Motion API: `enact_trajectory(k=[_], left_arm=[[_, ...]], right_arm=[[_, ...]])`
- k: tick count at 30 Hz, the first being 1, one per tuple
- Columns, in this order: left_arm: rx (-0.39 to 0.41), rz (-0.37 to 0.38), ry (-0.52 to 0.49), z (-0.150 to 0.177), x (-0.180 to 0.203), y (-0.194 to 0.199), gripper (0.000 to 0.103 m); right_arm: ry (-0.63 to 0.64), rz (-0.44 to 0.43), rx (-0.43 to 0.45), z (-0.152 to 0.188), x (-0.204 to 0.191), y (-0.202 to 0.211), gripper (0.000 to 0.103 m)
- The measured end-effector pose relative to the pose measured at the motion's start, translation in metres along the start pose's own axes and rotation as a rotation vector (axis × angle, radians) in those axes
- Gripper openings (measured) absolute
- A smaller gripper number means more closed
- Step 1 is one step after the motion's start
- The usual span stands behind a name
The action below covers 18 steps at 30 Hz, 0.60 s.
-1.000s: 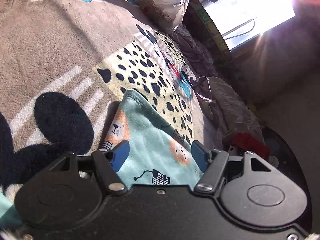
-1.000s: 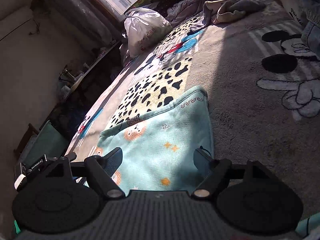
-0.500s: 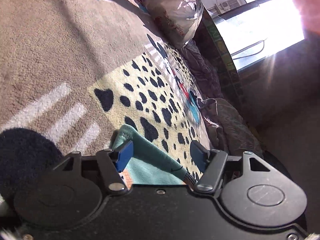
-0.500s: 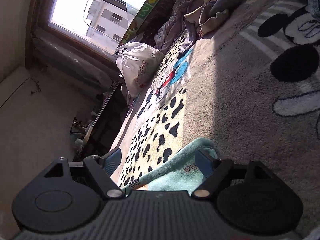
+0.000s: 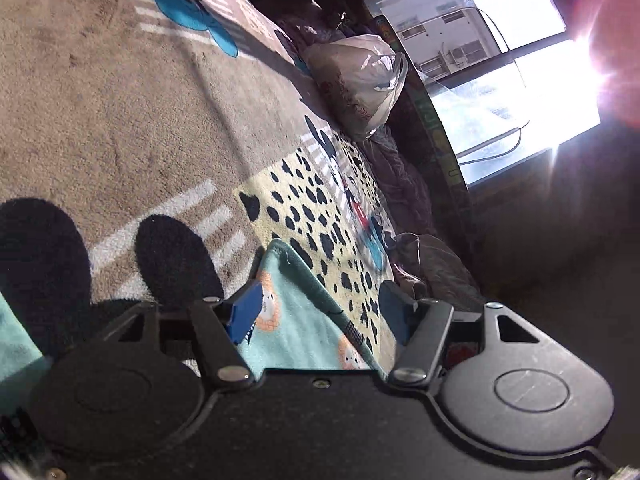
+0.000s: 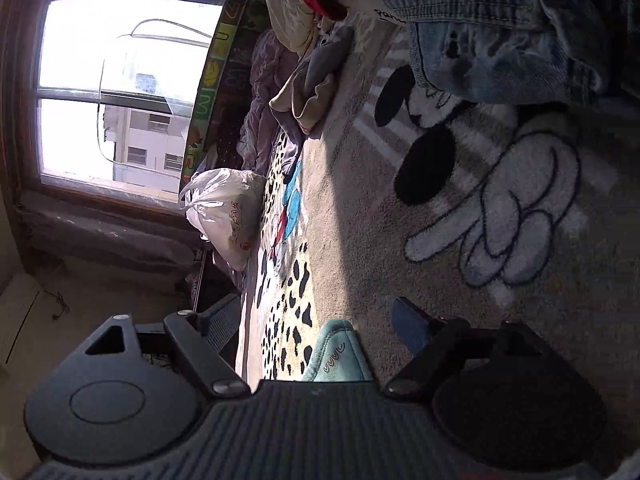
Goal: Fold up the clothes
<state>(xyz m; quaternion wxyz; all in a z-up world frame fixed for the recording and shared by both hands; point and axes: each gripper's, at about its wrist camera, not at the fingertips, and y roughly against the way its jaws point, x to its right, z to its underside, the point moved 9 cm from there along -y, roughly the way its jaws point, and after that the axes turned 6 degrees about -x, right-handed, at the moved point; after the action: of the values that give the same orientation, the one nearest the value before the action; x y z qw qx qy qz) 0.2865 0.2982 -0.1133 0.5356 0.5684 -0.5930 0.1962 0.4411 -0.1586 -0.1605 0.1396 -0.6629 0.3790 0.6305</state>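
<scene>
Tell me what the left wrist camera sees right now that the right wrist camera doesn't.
Only the left wrist view shows the teal cloth's lion print and a big Mickey ear on the blanket beside it. Only the right wrist view shows the denim garment, the white glove print and the crumpled beige garment. Both show the teal cloth lying between open fingers, the spotted yellow patch, the white plastic bag and the bright window. The left gripper and right gripper each appear only in their own view.

Left gripper (image 5: 318,306) and right gripper (image 6: 316,320), both jaws wide apart.
</scene>
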Motion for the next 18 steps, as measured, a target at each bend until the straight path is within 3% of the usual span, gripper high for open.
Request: enact_trajectory(k=[2,6,13,16,18], left_arm=[[0.008,0.021,-0.006,0.013,0.006,0.025,0.064],[-0.013,-0.015,-0.077,0.046,0.013,0.070,0.064],[-0.034,-0.126,-0.220,0.108,0.012,0.129,0.065],[-0.079,-0.133,-0.253,0.140,0.014,0.136,0.065],[-0.143,-0.101,-0.292,0.168,0.028,0.128,0.064]], right_arm=[[0.053,-0.010,-0.028,0.021,-0.002,0.023,0.082],[0.162,-0.015,-0.070,0.073,-0.004,0.078,0.082],[0.592,0.148,-0.119,0.171,-0.004,0.168,0.079],[0.604,0.164,-0.130,0.195,0.009,0.192,0.078],[0.538,0.164,-0.130,0.204,0.025,0.204,0.078]])
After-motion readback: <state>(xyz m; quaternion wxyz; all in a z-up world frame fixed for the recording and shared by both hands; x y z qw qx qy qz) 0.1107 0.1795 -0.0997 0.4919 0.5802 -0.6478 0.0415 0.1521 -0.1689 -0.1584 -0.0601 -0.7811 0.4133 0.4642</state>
